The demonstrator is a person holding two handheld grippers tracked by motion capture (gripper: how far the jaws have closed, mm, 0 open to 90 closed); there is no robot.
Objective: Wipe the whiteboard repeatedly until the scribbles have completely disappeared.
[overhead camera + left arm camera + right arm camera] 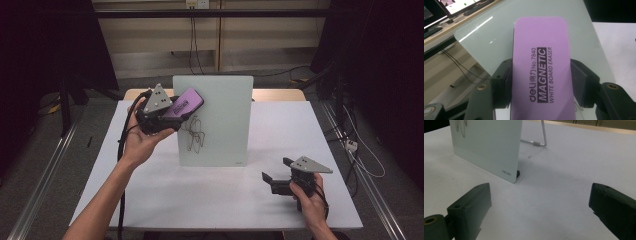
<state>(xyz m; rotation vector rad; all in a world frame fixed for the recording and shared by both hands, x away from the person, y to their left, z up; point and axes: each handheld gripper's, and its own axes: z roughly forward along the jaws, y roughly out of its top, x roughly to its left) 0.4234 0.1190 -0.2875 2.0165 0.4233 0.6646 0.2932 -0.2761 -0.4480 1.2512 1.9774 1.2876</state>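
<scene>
We are holding the purple whiteboard eraser [183,104] off the table, tilted, in front of the upper left corner of the standing glass whiteboard [220,130]; whether it is touching the glass we cannot tell. Our left gripper [167,112] is clamping it, and in the left gripper view its two black jaws are pressing on the long sides of the eraser [540,72], whose printed face is turned toward the camera. Just below the eraser, a dark scribble [194,132] is sitting on the board's left half. The board is standing upright on the white table [150,195], propped by a wire stand [541,137] at its back, as the right gripper view is showing. Our right gripper [272,181] is resting low near the table's right front corner, well apart from the board, its jaws gaping wide with nothing between them.
</scene>
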